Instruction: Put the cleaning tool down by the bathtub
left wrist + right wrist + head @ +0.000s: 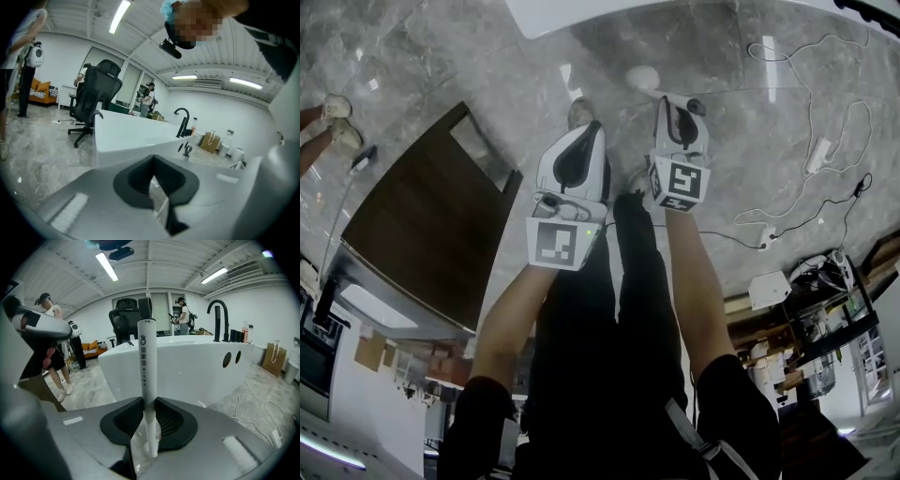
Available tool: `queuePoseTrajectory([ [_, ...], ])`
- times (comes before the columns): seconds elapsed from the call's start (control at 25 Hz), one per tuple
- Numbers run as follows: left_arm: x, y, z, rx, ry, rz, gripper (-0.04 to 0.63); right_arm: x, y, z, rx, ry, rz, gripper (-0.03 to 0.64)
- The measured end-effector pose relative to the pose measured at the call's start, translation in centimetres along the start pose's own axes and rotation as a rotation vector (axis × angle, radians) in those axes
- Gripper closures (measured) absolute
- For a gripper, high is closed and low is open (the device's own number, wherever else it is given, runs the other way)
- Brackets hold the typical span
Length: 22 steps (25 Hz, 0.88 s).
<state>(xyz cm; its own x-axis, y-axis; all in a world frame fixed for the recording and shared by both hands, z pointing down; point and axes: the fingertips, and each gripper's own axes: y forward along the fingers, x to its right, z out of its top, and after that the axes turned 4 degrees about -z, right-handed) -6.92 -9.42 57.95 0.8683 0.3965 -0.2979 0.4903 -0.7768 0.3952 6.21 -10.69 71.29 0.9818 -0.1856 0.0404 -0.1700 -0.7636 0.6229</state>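
The cleaning tool's white handle (146,352) stands upright between the jaws of my right gripper (149,401), which is shut on it; a dark cap tops the handle. From the head view, the right gripper (675,105) hangs over the marble floor just short of the white bathtub (581,11). A white rounded shape (642,77) shows beside it; I cannot tell if it belongs to the tool. My left gripper (586,131) is alongside, jaws shut on nothing (153,159). The bathtub (187,366) with its black faucet (218,317) fills the view ahead.
A dark brown table (431,225) stands to the left. White cables and a power strip (806,169) trail over the floor on the right. A black office chair (96,101) sits beyond the tub. People stand in the background (47,333).
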Motion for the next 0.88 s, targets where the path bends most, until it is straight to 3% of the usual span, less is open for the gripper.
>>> queuePoseTrajectory([
  [0.88,-3.9,3.9,-3.5,0.003,-0.016,0.006,0.588,-0.6,9.0,-6.9,-0.072,-0.023,0.025,0.532],
])
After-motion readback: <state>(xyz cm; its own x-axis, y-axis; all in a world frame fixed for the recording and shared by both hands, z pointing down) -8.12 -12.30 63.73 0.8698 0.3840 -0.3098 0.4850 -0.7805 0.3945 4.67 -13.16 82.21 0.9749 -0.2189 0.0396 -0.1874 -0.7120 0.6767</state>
